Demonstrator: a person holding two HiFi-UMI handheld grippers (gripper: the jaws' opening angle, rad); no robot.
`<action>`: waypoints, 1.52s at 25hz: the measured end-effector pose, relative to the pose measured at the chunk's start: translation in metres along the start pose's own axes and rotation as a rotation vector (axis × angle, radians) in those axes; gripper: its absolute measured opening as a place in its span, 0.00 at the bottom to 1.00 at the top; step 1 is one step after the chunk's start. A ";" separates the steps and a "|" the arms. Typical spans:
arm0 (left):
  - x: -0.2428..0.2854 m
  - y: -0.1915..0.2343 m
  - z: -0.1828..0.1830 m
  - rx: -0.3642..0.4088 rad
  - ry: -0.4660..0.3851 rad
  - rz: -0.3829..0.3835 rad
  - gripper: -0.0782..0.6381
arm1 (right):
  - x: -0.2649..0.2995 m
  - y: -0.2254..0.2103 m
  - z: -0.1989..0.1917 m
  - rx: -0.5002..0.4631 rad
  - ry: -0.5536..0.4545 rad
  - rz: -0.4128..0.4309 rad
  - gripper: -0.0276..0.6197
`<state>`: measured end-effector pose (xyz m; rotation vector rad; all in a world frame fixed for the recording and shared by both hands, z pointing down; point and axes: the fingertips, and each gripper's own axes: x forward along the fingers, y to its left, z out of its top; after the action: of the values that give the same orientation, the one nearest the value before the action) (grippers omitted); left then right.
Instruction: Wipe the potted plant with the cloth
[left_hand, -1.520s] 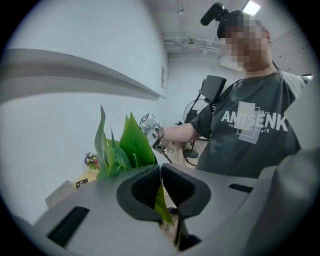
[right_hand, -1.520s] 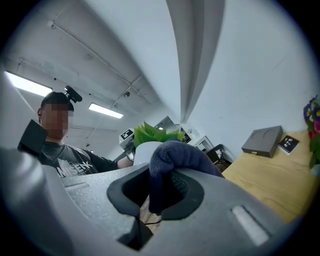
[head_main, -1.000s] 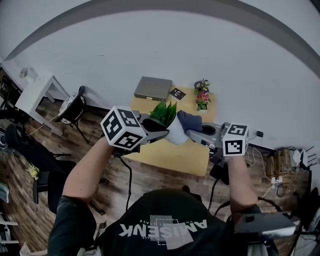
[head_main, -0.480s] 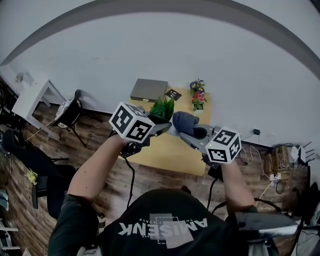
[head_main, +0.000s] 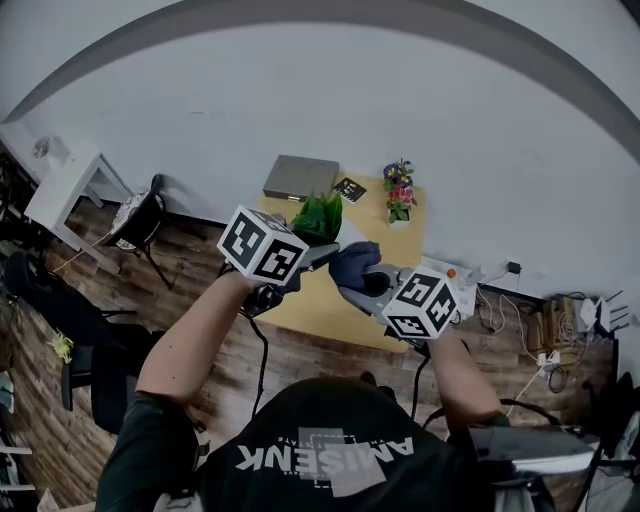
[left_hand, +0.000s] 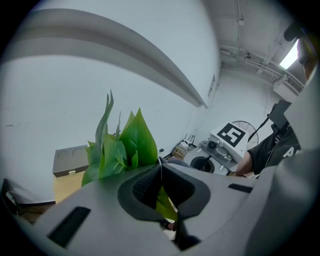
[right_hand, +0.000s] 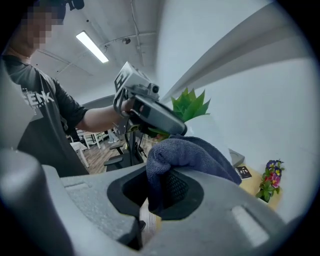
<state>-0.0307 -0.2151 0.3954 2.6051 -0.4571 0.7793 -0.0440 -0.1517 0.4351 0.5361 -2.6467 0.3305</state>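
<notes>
While both forearms reach out over the near edge of the worktop (head_main: 312, 305), the right gripper (right_hand: 160, 192) sits closest, its jaws pressed together on a fold of the dark blue cloth (right_hand: 192, 152). The rest of the cloth bulges up and forward past the pads. Just beyond it, the left gripper (left_hand: 161, 181) has its jaws nearly together on the potted plant (left_hand: 122, 145), with a thin pale edge pinched between the pads and the green leaves standing up past them. The head view puts the plant over the left half of the worktop, raised in the jaws. The cloth is just right of it, and I cannot tell whether cloth and leaves touch.

A strip of bare wood shows between the two arms along the near edge. Towards the far edge, a grey box (head_main: 303, 177) occupies the far left corner, a small black card (head_main: 350, 188) lies just right of it, and a flower pot (head_main: 399, 195) stands near the far right corner, well apart from both grippers. The far edge runs along a plain pale wall (head_main: 330, 100). Off the left edge there is open wooden floor (head_main: 195, 260), then a chair (head_main: 140, 215).
</notes>
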 end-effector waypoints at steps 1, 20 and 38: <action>-0.001 0.000 0.000 0.000 -0.001 0.001 0.12 | 0.005 0.003 -0.003 -0.011 0.019 0.011 0.10; -0.021 0.000 -0.016 0.021 -0.004 0.002 0.12 | 0.029 -0.007 -0.039 0.078 0.100 0.055 0.10; -0.016 0.050 -0.060 0.107 0.157 0.201 0.12 | -0.029 -0.060 -0.055 0.219 0.012 -0.118 0.10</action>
<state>-0.0906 -0.2287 0.4459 2.5959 -0.6537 1.0938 0.0251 -0.1797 0.4793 0.7541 -2.5688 0.5896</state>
